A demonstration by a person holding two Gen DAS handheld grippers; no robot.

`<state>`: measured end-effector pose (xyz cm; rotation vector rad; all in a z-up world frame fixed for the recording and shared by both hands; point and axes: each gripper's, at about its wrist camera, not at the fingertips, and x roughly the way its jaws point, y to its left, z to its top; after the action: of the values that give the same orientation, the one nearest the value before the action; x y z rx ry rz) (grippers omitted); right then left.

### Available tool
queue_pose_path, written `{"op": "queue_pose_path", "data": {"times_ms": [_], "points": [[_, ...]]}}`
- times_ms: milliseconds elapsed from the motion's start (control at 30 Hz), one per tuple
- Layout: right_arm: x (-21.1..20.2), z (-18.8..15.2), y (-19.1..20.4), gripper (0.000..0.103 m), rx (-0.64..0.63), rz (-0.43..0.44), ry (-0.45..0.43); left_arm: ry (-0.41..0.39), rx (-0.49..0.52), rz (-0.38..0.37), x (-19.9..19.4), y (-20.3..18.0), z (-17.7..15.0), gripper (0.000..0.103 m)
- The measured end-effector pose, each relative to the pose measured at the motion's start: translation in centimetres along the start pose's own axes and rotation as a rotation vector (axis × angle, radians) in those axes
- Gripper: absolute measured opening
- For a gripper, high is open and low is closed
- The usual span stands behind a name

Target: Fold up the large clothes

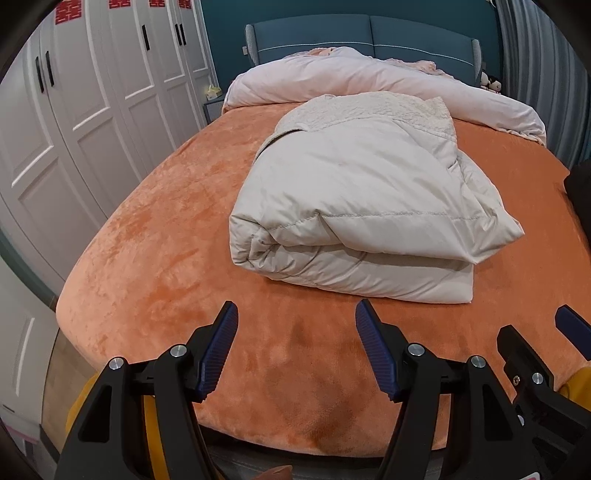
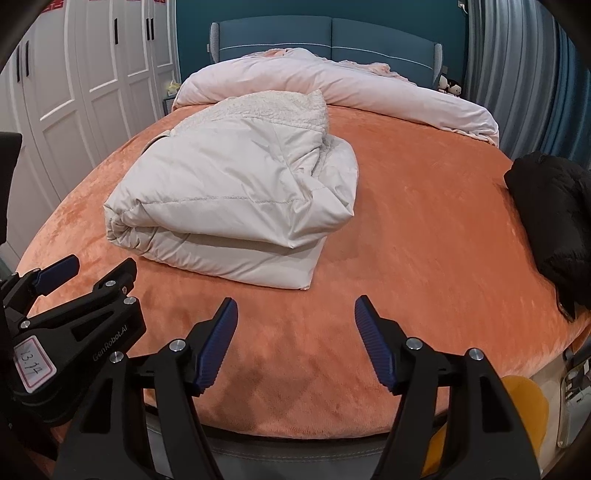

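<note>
A cream padded coat (image 1: 354, 206) (image 2: 229, 206) lies folded into a thick bundle on the orange bed cover (image 1: 166, 258) (image 2: 424, 240), its fleecy lining showing at the far end. My left gripper (image 1: 297, 306) hangs open over the cover, just short of the bundle's near edge, with nothing between its blue pads. My right gripper (image 2: 296, 301) is open too and holds nothing, close beside the left gripper (image 2: 92, 273) and short of the bundle's near right corner. In the left wrist view, one right fingertip (image 1: 570, 321) shows at the right edge.
A pink duvet (image 1: 369, 81) (image 2: 332, 85) is bunched along the teal headboard (image 1: 369, 33). A black garment (image 2: 550, 221) lies at the bed's right edge. White wardrobe doors (image 1: 92, 110) stand on the left, grey curtains (image 2: 517, 74) on the right. The bed's near edge is right under both grippers.
</note>
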<state>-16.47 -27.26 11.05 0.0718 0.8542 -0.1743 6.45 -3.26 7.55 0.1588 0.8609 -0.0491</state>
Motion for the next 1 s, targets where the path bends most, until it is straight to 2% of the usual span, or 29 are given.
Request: {"op": "queue_pose_path", "data": {"times_ms": [1000], "points": [[0.96,-0.89,0.19,0.064,0.015,-0.009,0.044,0.019,-0.01,0.009,0.72,0.27,-1.02,0.065]]}}
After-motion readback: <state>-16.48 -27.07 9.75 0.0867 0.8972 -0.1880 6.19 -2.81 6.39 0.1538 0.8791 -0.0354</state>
